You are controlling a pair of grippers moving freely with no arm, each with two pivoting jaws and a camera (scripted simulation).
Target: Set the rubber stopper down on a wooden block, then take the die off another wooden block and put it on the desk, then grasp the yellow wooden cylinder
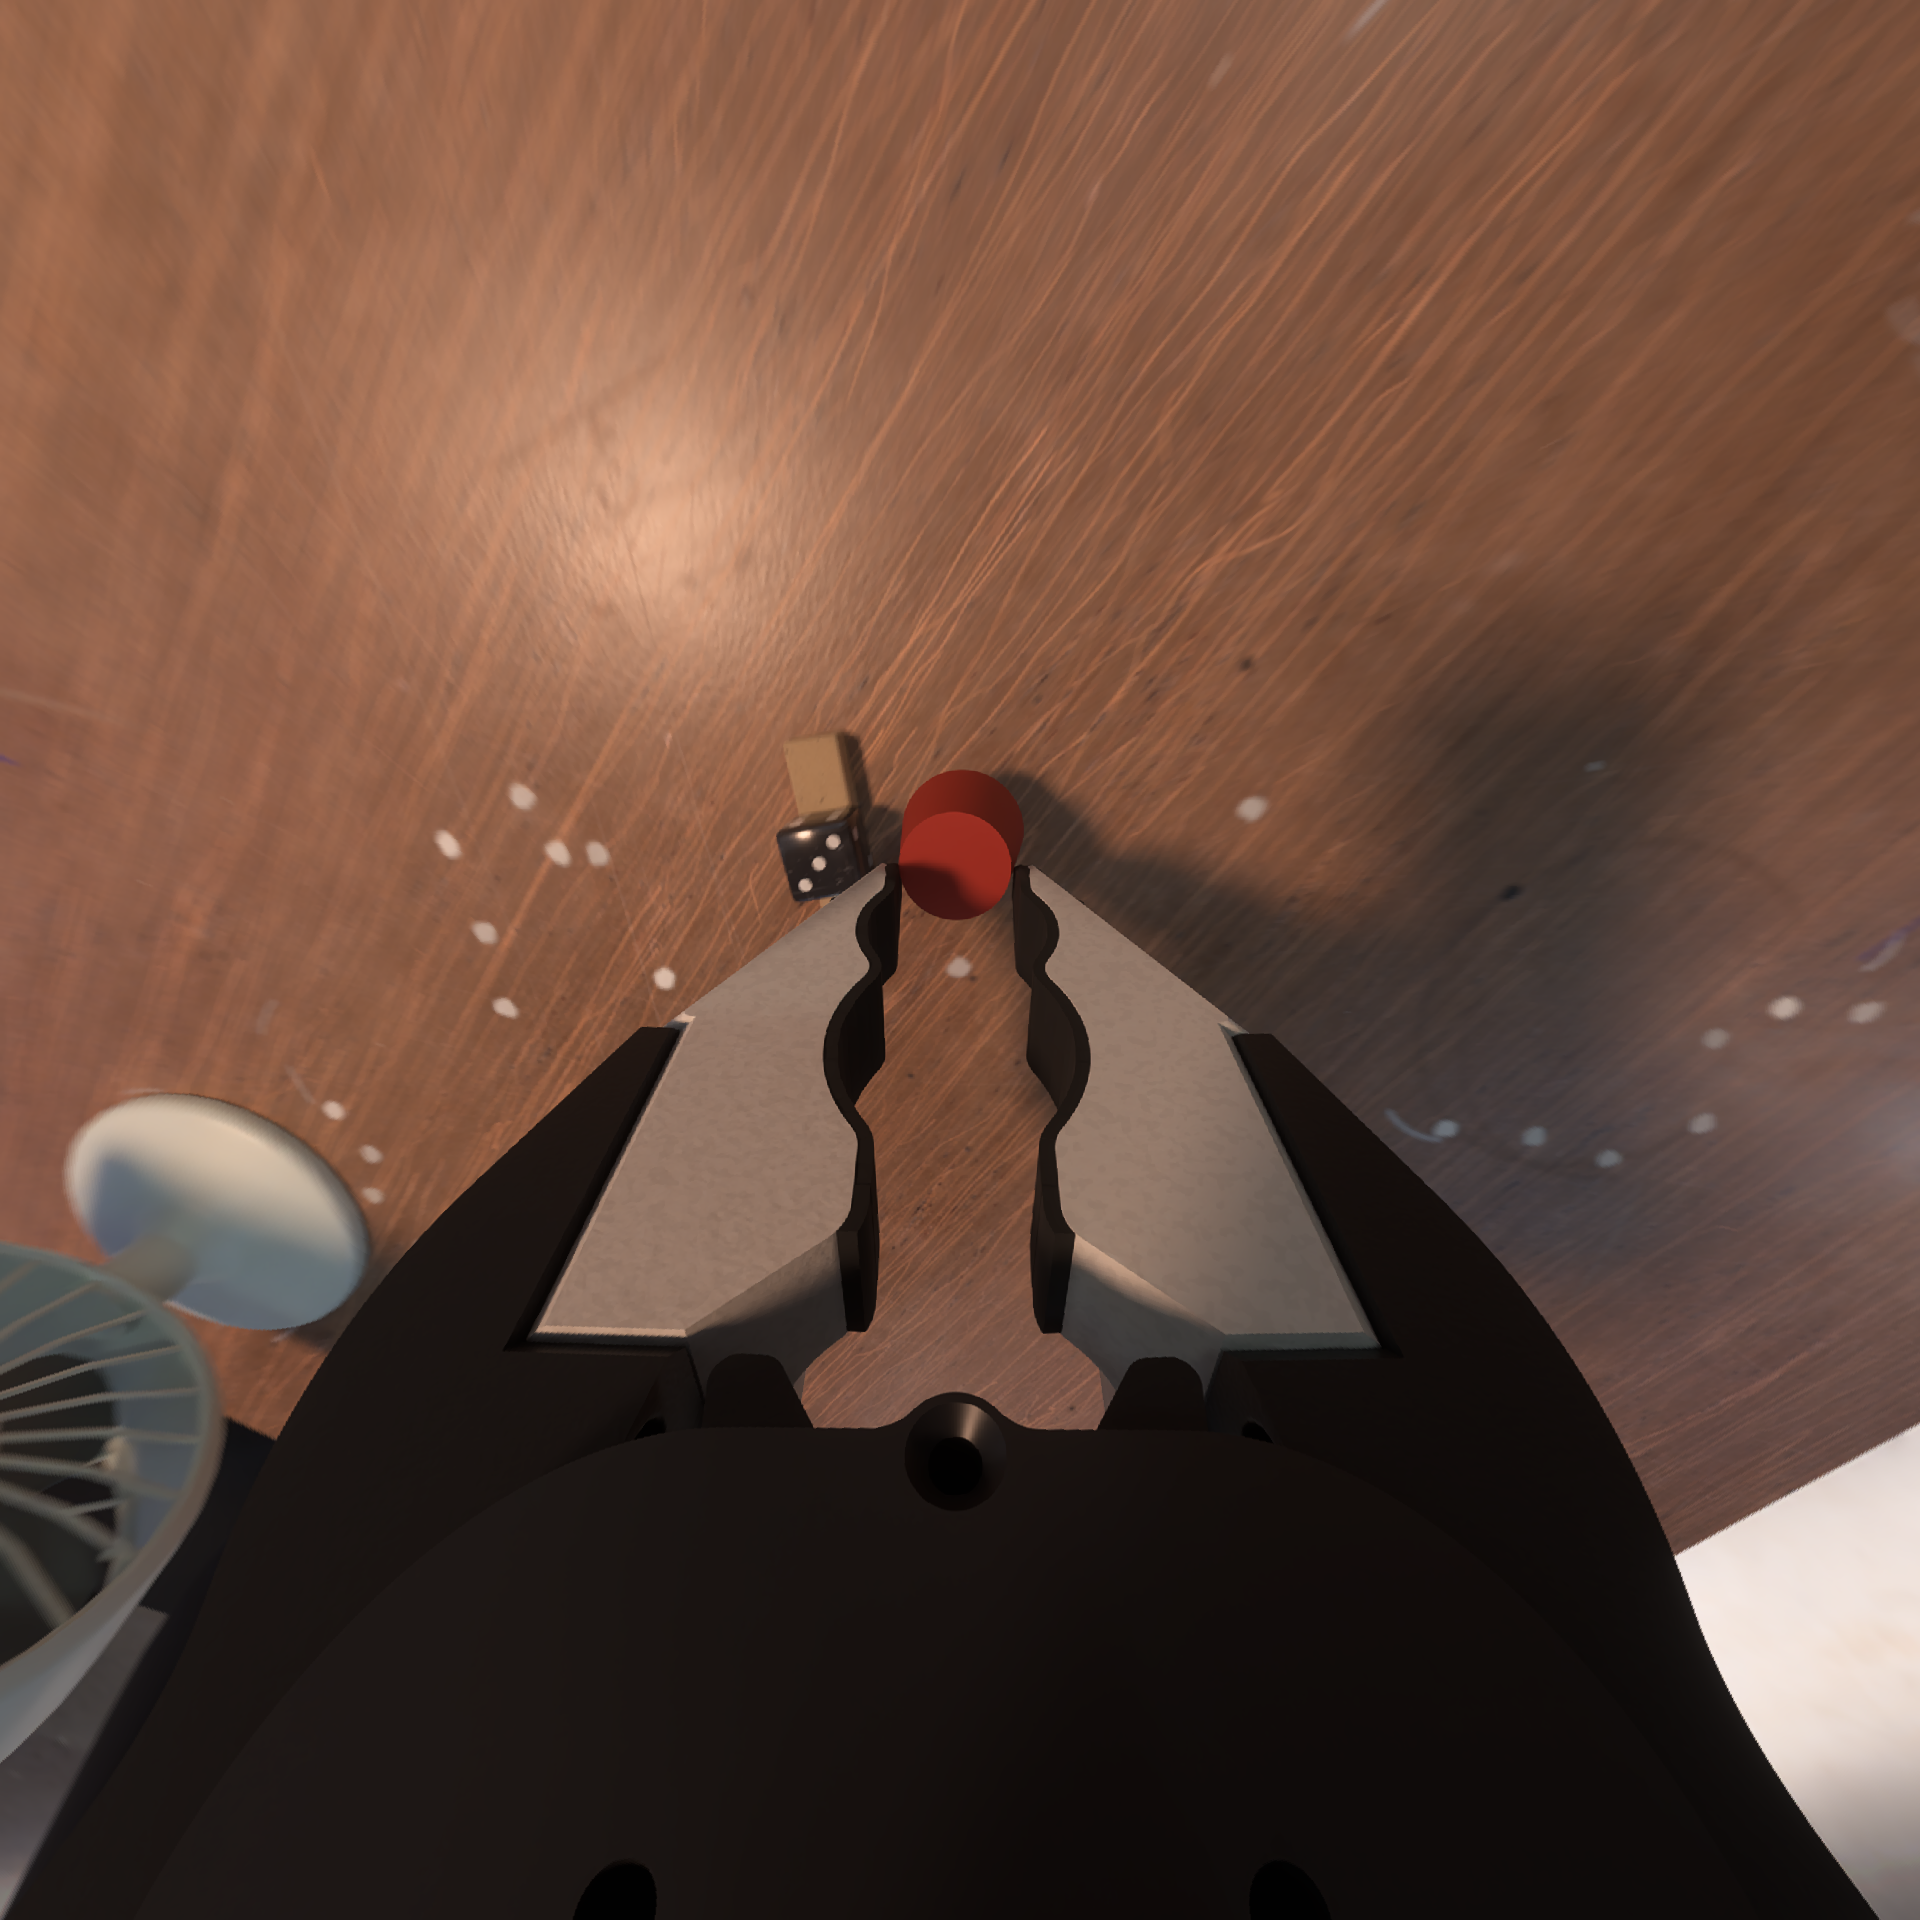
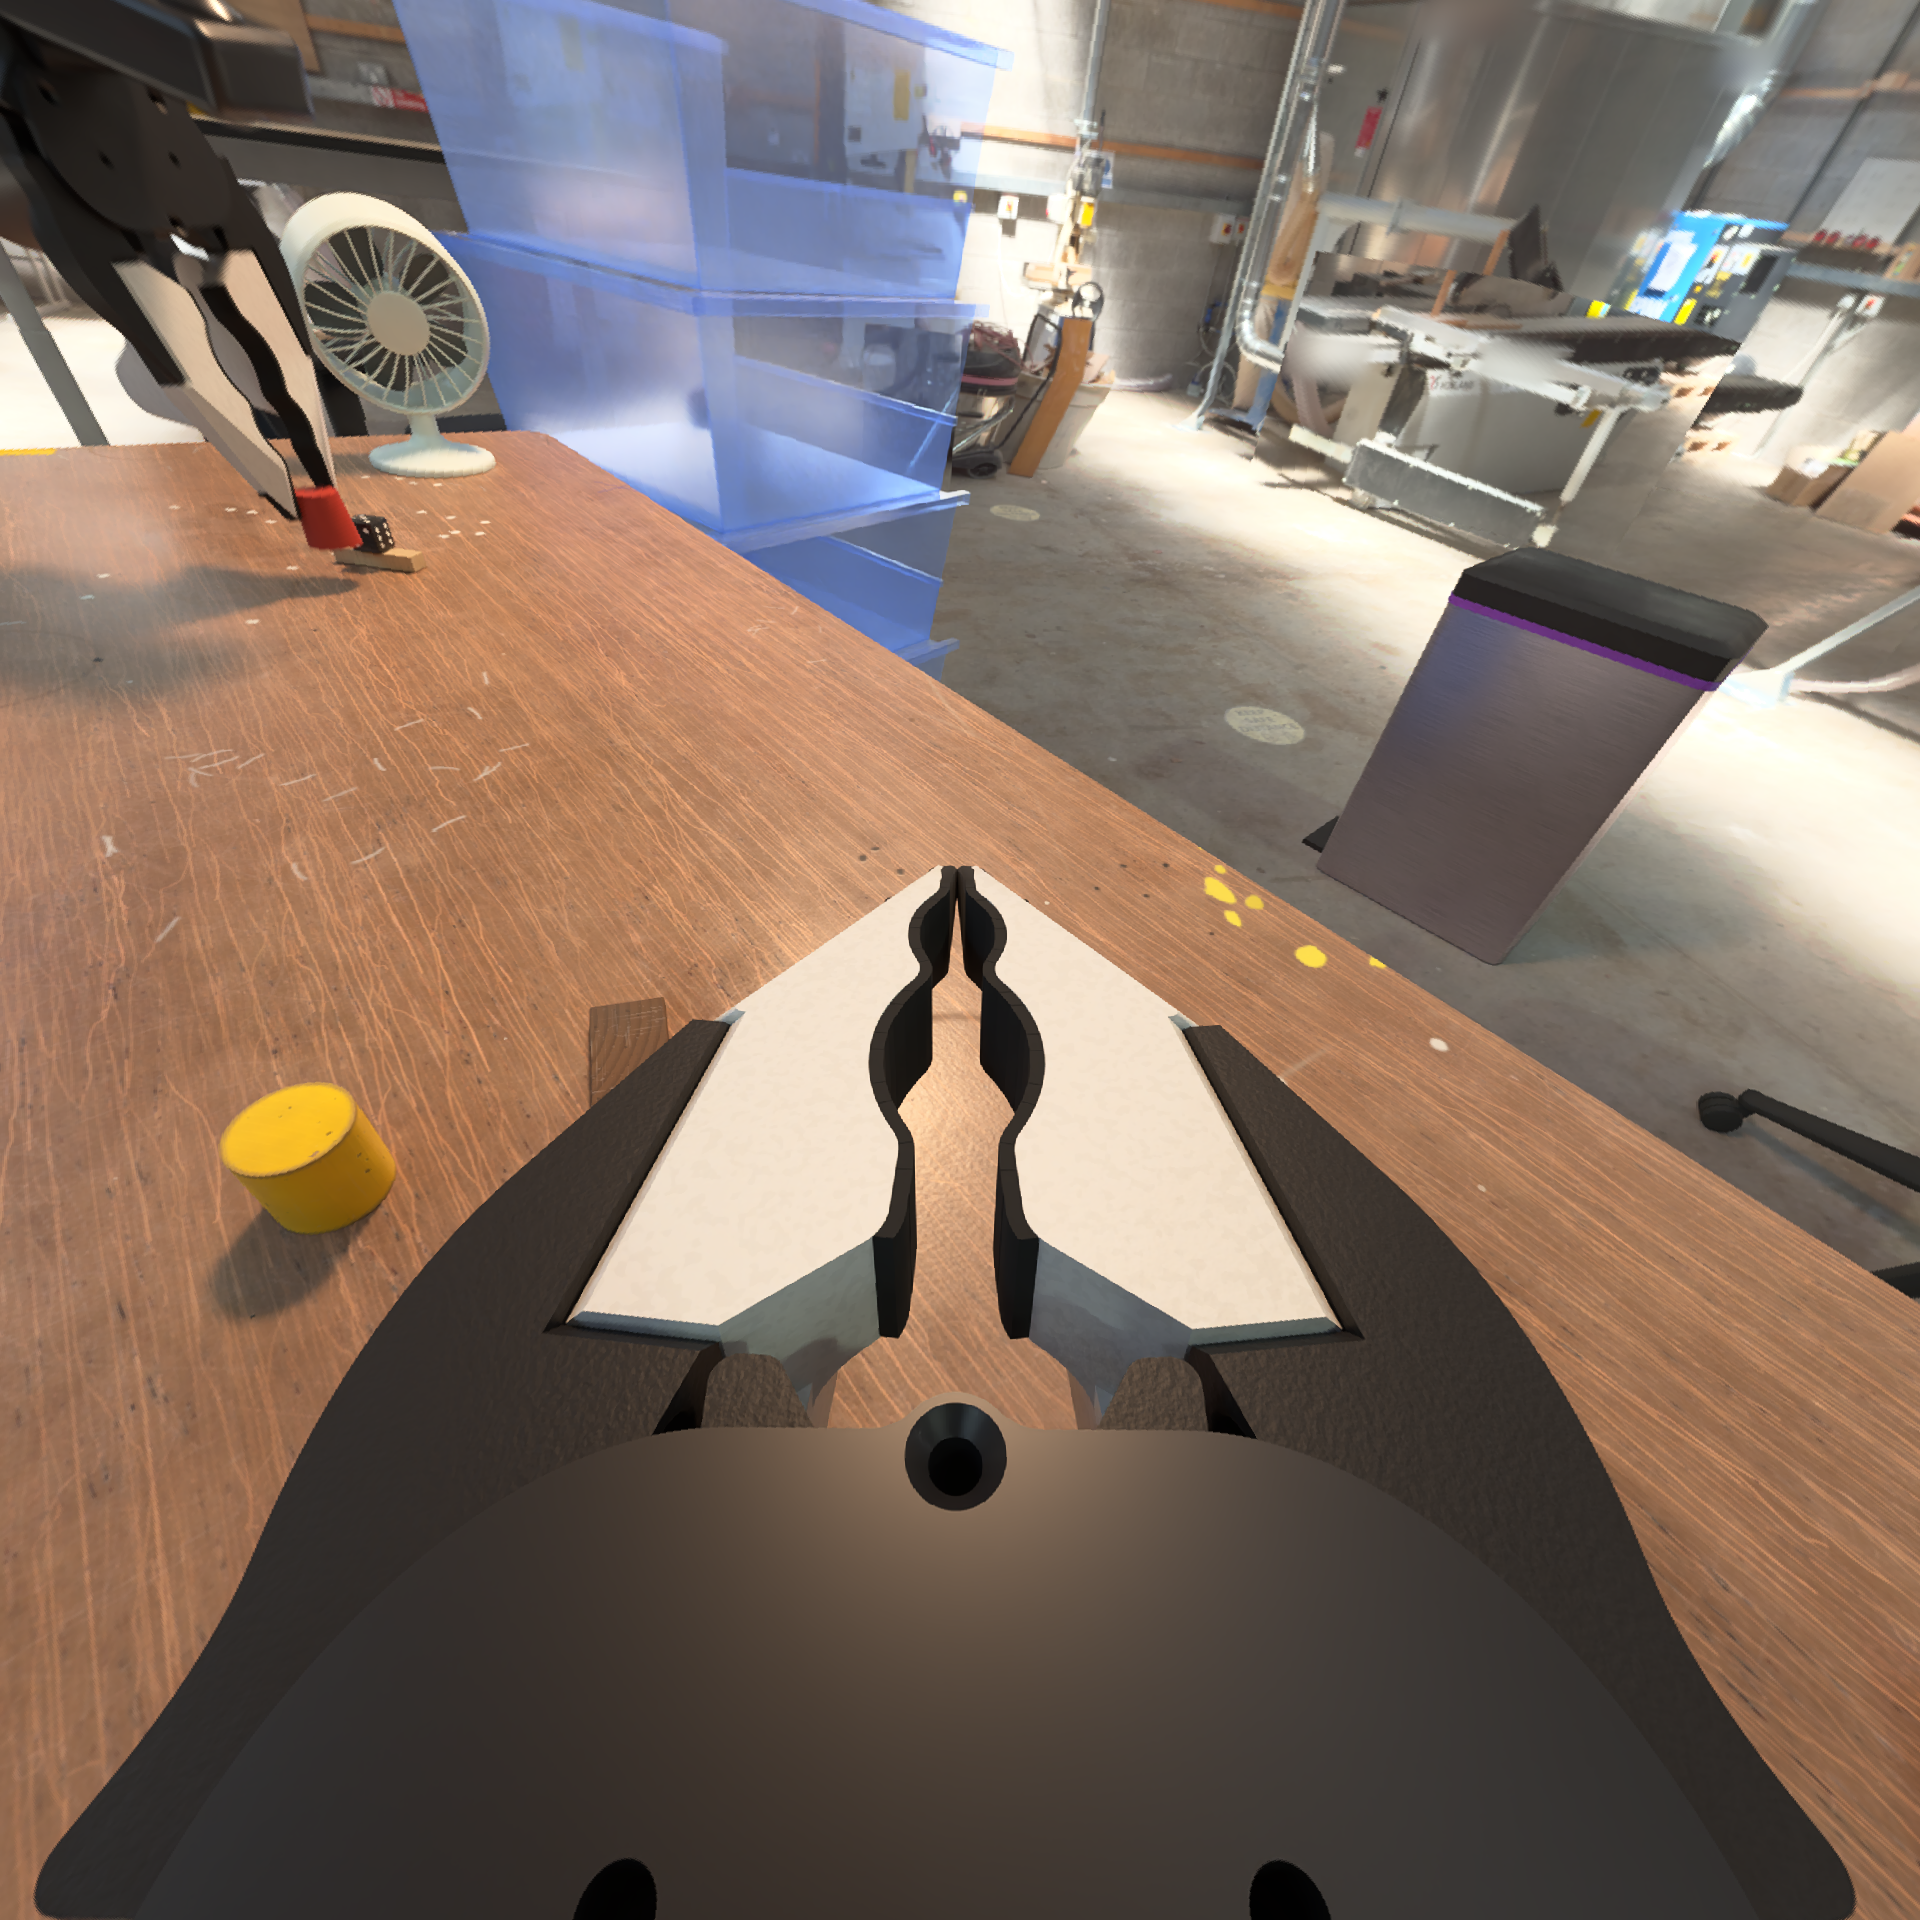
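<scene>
While the left gripper (image 1: 954,871) pinches the red stopper (image 1: 956,857) at its fingertips above the desk (image 1: 1351,416), the die (image 1: 821,860) sits just beside it on a pale block (image 1: 821,774). Over the desk's near part, the right gripper (image 2: 956,878) has its tips pressed together, empty. To its left lies the yellow cylinder (image 2: 309,1155), with a darker block (image 2: 623,1044) partly hidden behind the fingers. A fan (image 2: 395,327) stands at the far edge.

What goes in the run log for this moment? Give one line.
left tongs: shut on red rubber stopper, held above desk | die: on light wooden block | right tongs: shut, empty | yellow cylinder: untouched
</scene>
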